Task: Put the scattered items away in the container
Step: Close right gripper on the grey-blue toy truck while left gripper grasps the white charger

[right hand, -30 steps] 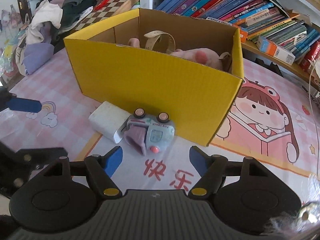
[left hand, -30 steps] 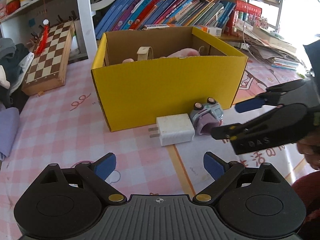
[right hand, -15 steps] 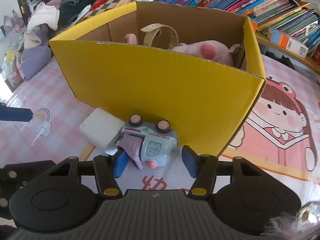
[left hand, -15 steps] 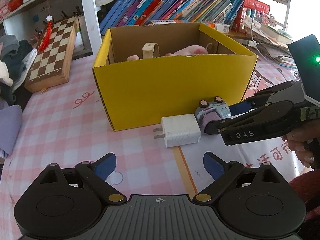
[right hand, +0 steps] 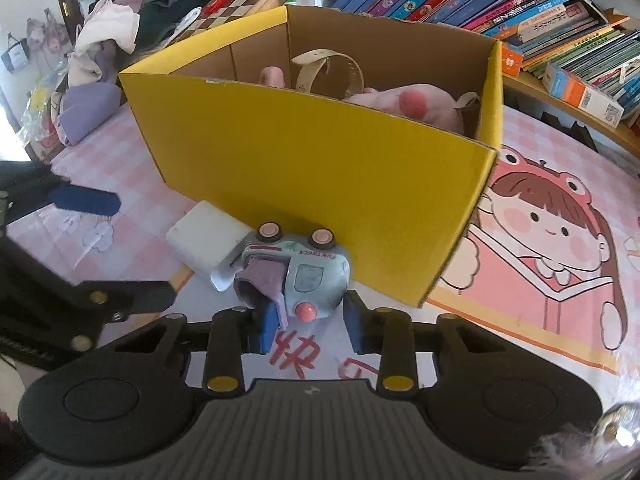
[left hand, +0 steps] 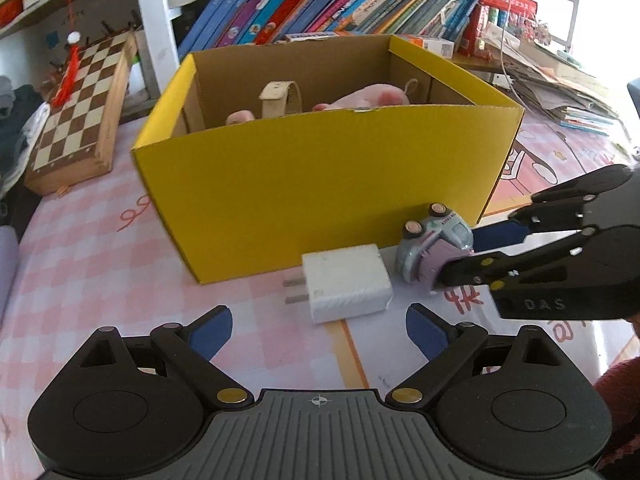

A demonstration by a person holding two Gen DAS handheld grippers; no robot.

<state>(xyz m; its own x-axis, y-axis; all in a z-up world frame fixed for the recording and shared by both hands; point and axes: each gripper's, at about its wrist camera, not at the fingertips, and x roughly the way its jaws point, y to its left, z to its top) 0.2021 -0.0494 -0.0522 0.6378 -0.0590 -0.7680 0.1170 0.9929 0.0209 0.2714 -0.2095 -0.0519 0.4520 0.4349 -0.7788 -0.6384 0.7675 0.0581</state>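
An upside-down grey toy truck (right hand: 308, 272) with pink wheels lies on the mat against the yellow cardboard box (right hand: 320, 160). My right gripper (right hand: 310, 320) has its blue pads pressed on the truck's two sides. The left wrist view shows the same grip, right gripper (left hand: 456, 256) around the toy truck (left hand: 432, 240). A white charger plug (left hand: 346, 282) lies beside the truck, just ahead of my open left gripper (left hand: 318, 332). The box (left hand: 320, 184) holds a pink plush (left hand: 368, 98) and a beige strap (left hand: 280, 98).
A wooden chessboard (left hand: 76, 108) leans left of the box. Bookshelves (left hand: 320, 4) stand behind it, with stacked papers (left hand: 560, 92) at the right. A pile of clothes (right hand: 108, 56) sits at the far left. The pink cartoon mat (right hand: 540, 216) extends to the right.
My right gripper moved forward onto the toy truck and its fingers narrowed until they met the truck's sides. My left gripper crept closer to the white charger and stayed open.
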